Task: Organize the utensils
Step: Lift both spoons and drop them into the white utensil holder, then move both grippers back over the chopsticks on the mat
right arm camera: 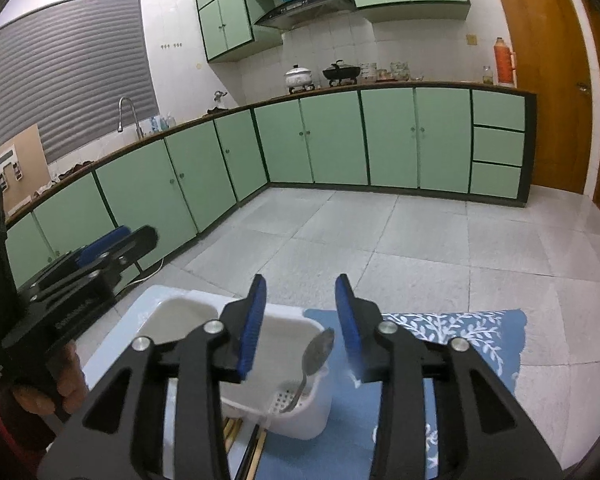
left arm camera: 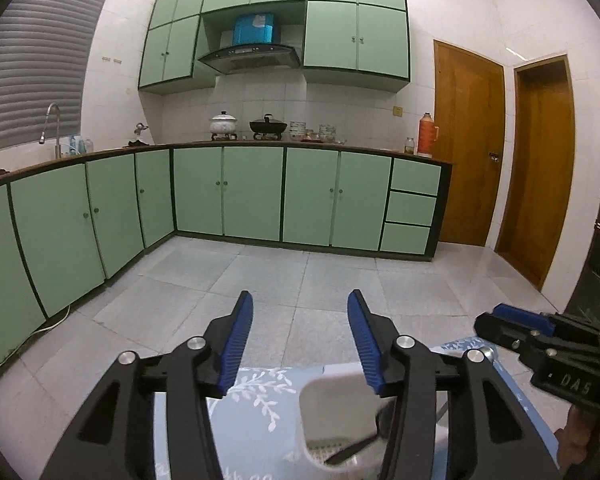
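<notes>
A white plastic utensil holder [right arm camera: 300, 408] stands on a blue leaf-patterned cloth [right arm camera: 452, 328]. A metal spoon [right arm camera: 318, 354] stands in it, bowl up, leaning against the rim. My right gripper [right arm camera: 302, 308] is open and empty, held above the holder with the spoon bowl below its gap. My left gripper [left arm camera: 300, 328] is open and empty above the same holder [left arm camera: 340, 416]. Each gripper shows in the other's view: the right one [left arm camera: 512, 320] at the right, the left one [right arm camera: 112, 244] at the left.
A white tray [right arm camera: 148, 320] lies left of the holder, and wooden sticks like chopsticks [right arm camera: 236, 428] lie under my right gripper. Green cabinets [left arm camera: 252, 192] and a counter with pots [left arm camera: 264, 126] stand across the tiled floor. Wooden doors [left arm camera: 468, 140] are at the right.
</notes>
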Motion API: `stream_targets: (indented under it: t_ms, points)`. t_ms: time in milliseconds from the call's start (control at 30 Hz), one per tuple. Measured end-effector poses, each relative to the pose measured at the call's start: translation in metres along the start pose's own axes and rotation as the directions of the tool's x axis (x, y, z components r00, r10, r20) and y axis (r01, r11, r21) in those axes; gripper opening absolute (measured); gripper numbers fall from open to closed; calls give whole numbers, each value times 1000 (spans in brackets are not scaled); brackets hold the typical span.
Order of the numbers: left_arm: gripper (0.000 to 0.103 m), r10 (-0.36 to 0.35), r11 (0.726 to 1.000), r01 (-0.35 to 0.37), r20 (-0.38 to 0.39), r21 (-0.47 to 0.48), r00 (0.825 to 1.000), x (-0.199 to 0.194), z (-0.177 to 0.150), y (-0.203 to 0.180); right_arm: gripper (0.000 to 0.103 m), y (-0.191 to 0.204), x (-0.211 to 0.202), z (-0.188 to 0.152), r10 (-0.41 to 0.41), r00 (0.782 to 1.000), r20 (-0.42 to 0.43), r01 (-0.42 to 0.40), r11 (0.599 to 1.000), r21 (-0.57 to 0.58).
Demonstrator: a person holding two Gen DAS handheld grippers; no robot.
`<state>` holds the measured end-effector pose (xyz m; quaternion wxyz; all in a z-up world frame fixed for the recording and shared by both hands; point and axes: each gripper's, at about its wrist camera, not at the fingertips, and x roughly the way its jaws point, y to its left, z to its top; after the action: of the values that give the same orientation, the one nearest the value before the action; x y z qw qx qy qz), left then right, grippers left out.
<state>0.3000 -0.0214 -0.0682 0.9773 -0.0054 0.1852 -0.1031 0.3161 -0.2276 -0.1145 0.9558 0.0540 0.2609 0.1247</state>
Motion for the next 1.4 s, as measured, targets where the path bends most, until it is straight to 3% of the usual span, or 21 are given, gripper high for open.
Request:
stream_targets:
  t_ms: [167,300,433,633,800,1033,1400]
  points:
    - [56,3,1000,-3,-38,-4,999,-32,-9,2,55,0,-36,-17,-10,1000,6,10,1000,15]
    - [59,-11,1000,8,-103,-21,995,-60,-32,2,59,5,-61,-51,-29,999,-39,30,999,31]
    - [59,-25,1000,25,-190,-5,981,-84,-68,-5,59,15,-81,-94,-41,993,-113,48,997,57]
    - [60,-26,1000,30,-336,8,941,-109,-126,-16,59,28,-100,-146,-34,976,-214,55,994,93]
    - [60,-9,1000,7,-404,-8,915,-126,-157,-13,59,39,-116,-174,-42,965,-258,64,995,77]
    - [60,-9,1000,-2,-470,-23,883,-149,-185,-11,57,59,-129,-205,-20,947,-322,38,998,51]
    - [60,-16,1000,18,-506,-1,862,-163,-204,-19,51,66,-130,-231,-56,915,-400,58,998,-6]
